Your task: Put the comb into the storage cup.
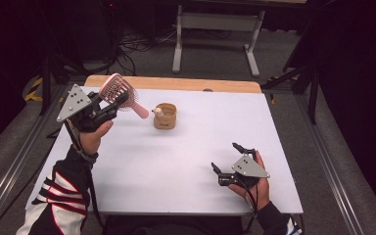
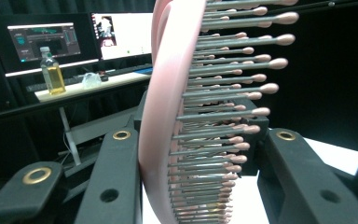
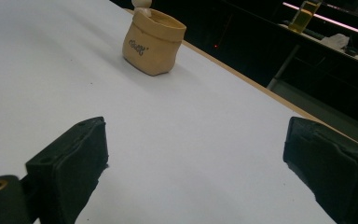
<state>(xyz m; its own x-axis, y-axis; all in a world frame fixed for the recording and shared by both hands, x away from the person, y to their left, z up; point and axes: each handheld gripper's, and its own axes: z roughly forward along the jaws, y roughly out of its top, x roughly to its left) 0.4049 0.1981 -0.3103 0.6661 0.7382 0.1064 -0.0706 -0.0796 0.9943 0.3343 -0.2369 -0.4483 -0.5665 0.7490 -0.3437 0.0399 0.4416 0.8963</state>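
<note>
— So, from the high view, what do you have in your left claw (image 1: pixel 111 104)?
— You have the pink hairbrush (image 1: pixel 120 93) clamped by its head, lifted off the white bench (image 1: pixel 176 161) at the far left corner, handle pointing toward the tan pot (image 1: pixel 165 116).
— And your right claw (image 1: pixel 227 159)?
— You rest it low near the bench's front right edge, jaws spread apart, nothing between them, well apart from the pot.
— Now the left gripper view?
— Your two black jaws squeeze the hairbrush (image 2: pixel 177 121) upright between them, its pink back toward one jaw and the bristles toward the other. Behind it a bottle (image 2: pixel 52 71) of yellow liquid stands on a desk with monitors.
— And the right gripper view?
— Your jaws stand wide over bare bench (image 3: pixel 177 140); the tan pot (image 3: pixel 153 42) sits farther off, upright.
</note>
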